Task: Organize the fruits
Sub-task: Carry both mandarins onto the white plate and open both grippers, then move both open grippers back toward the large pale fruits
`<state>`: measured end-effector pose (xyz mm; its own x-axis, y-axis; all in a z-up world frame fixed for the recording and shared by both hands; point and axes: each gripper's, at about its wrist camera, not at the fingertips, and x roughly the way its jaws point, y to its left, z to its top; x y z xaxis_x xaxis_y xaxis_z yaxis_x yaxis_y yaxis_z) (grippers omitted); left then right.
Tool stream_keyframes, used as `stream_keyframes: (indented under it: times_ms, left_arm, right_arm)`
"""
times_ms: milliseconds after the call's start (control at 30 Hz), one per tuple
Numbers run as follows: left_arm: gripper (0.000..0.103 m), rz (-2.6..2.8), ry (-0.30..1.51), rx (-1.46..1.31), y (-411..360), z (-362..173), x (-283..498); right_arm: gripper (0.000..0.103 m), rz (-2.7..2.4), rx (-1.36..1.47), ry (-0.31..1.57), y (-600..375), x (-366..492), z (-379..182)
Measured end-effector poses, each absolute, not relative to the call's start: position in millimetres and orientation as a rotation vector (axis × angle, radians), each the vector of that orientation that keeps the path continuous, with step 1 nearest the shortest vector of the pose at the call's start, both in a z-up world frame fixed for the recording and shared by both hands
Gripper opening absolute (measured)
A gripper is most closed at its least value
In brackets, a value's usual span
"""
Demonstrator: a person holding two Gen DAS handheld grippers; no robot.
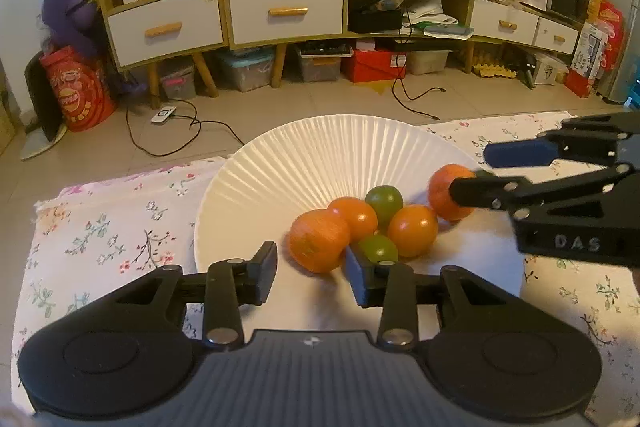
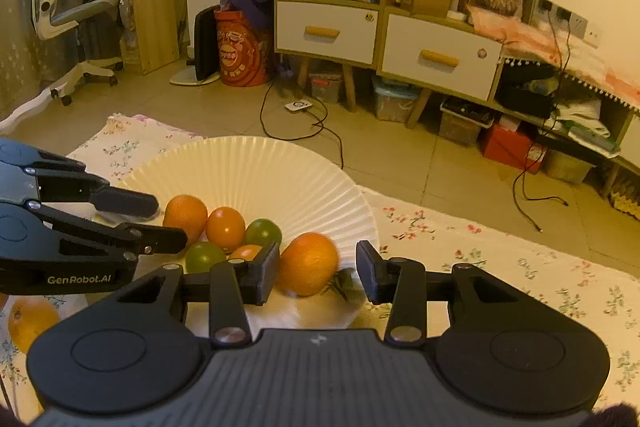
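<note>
A white ribbed plate sits on a floral cloth and holds several oranges and two green fruits. My left gripper is open over the plate, with an orange between its fingers. My right gripper is open around another orange at the plate's right side. Small oranges and green fruits lie clustered in the middle. One more orange lies on the cloth off the plate, in the right wrist view.
The floral cloth covers the table around the plate. Beyond the table's far edge are the tiled floor, cables, and a shelf unit with white drawers.
</note>
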<state>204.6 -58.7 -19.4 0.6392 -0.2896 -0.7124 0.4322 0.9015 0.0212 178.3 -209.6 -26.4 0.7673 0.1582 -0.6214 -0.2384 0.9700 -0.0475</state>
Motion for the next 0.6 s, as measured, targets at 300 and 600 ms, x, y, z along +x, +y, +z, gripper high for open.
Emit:
stream_keyframes:
  times_ms: [300,600]
  left_arm:
    - [0.039,-0.403,0.763,0.203,-54,-6,185]
    - [0.054,-0.409,0.774,0.192,-45,4,158]
  right_arm:
    - [0.049,0.186,-0.138,0.657,-210,163,-10]
    - [0.059,0.143,-0.146,0.664,-209,140,0]
